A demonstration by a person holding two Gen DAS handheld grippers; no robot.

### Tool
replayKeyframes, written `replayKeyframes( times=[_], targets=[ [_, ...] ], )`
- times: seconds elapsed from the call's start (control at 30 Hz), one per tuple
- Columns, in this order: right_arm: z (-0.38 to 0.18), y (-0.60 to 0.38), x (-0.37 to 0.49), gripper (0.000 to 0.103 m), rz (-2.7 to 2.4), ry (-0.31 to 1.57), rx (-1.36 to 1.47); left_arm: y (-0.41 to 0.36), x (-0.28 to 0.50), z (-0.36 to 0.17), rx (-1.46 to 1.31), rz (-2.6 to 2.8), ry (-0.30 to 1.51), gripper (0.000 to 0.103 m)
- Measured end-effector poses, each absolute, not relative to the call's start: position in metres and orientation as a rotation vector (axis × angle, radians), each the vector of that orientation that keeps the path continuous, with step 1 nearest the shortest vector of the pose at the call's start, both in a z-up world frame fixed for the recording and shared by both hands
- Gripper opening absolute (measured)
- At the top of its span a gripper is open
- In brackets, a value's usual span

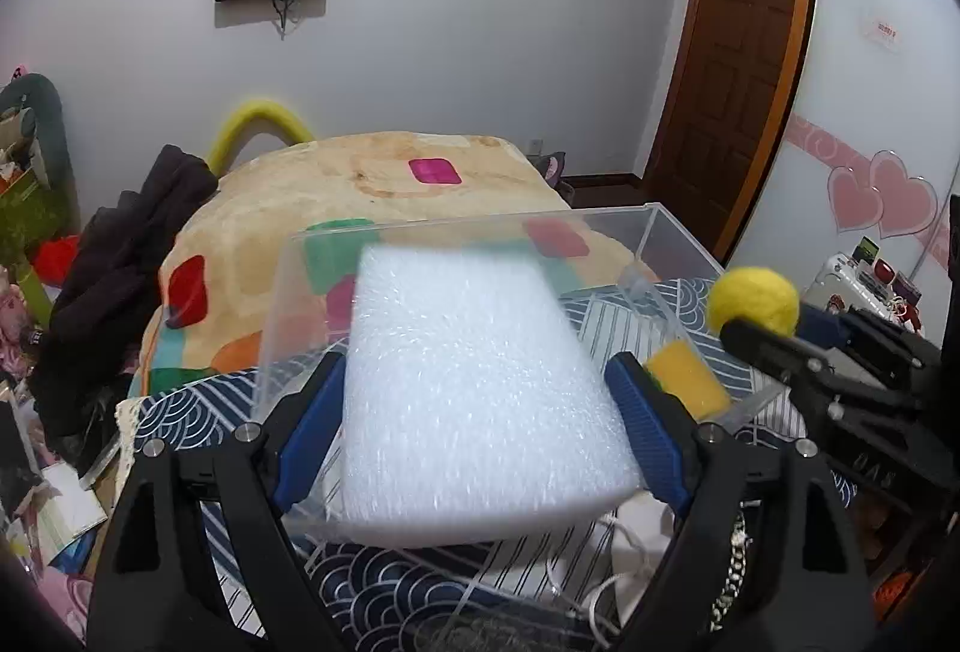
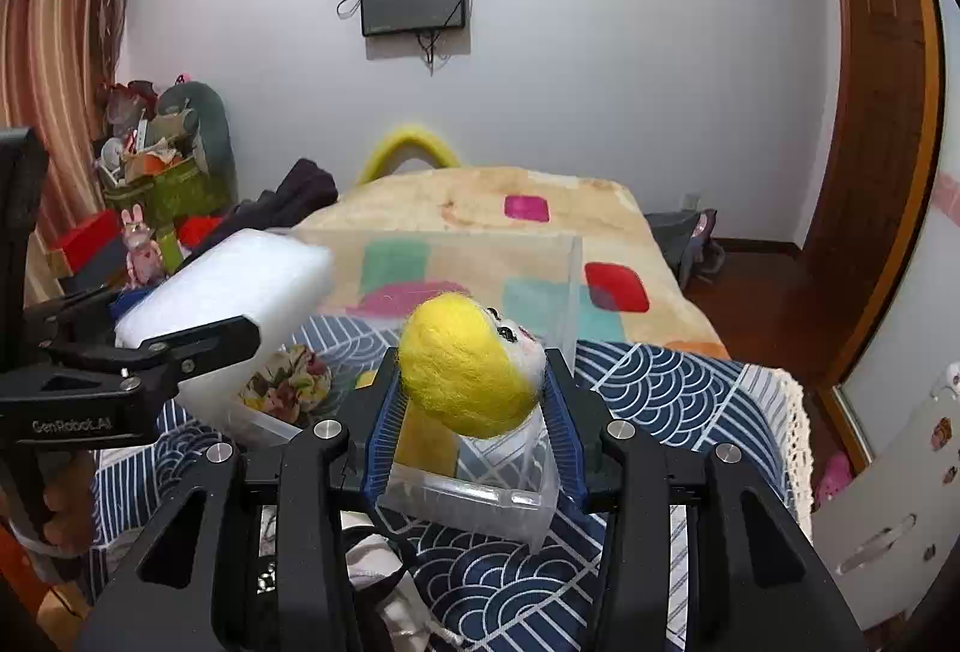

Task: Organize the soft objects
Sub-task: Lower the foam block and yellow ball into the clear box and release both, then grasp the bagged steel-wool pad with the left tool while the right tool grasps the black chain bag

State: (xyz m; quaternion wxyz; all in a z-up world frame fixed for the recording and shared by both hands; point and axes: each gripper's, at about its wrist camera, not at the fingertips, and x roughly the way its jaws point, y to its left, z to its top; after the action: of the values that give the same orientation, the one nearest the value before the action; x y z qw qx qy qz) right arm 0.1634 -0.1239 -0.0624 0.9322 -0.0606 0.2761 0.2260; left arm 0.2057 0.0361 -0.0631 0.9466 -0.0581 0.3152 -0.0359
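Observation:
My left gripper [image 1: 480, 388] is shut on a white foam block [image 1: 474, 388] and holds it above a clear plastic box [image 1: 654, 220]. The block also shows at the left of the right wrist view [image 2: 240, 286]. My right gripper [image 2: 474, 400] is shut on a yellow and white felt ball with a small face [image 2: 468, 370], held over the box's near wall [image 2: 474, 496]. The ball shows in the left wrist view [image 1: 753, 301] at the right. A yellow sponge [image 1: 687, 376] and a floral fabric scrunchie [image 2: 288, 382] lie inside the box.
The box stands on a blue and white patterned cloth [image 2: 660, 382]. Behind it is a bed with a cream patchwork blanket [image 2: 510, 208]. A white drawstring pouch [image 2: 384, 580] lies near me. Dark clothes [image 1: 120, 256] and clutter sit at the left, a wooden door [image 1: 738, 52] at the right.

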Motion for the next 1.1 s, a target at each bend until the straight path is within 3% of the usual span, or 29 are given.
replayKeyframes(
  times=[0.2, 0.3, 0.37, 0.43, 1.1],
  targets=[
    [-0.063, -0.123, 0.165, 0.042, 0.478, 0.568, -0.123, 0.038, 0.217, -0.067, -0.144, -0.084, 0.643, 0.086],
    [-0.062, -0.124, 0.165, 0.051, 0.491, 0.579, -0.122, 0.04, 0.218, -0.068, -0.162, -0.074, 0.649, 0.087],
    [-0.059, -0.124, 0.163, 0.065, 0.503, 0.572, -0.109, 0.042, 0.218, -0.067, -0.17, -0.075, 0.657, 0.088],
    [-0.055, -0.125, 0.159, 0.07, 0.497, 0.546, -0.109, 0.041, 0.217, -0.066, -0.165, -0.078, 0.664, 0.088],
    [-0.036, -0.129, 0.117, 0.072, 0.523, 0.479, -0.123, 0.023, 0.136, -0.039, -0.054, -0.041, 0.572, 0.096]
  ],
)
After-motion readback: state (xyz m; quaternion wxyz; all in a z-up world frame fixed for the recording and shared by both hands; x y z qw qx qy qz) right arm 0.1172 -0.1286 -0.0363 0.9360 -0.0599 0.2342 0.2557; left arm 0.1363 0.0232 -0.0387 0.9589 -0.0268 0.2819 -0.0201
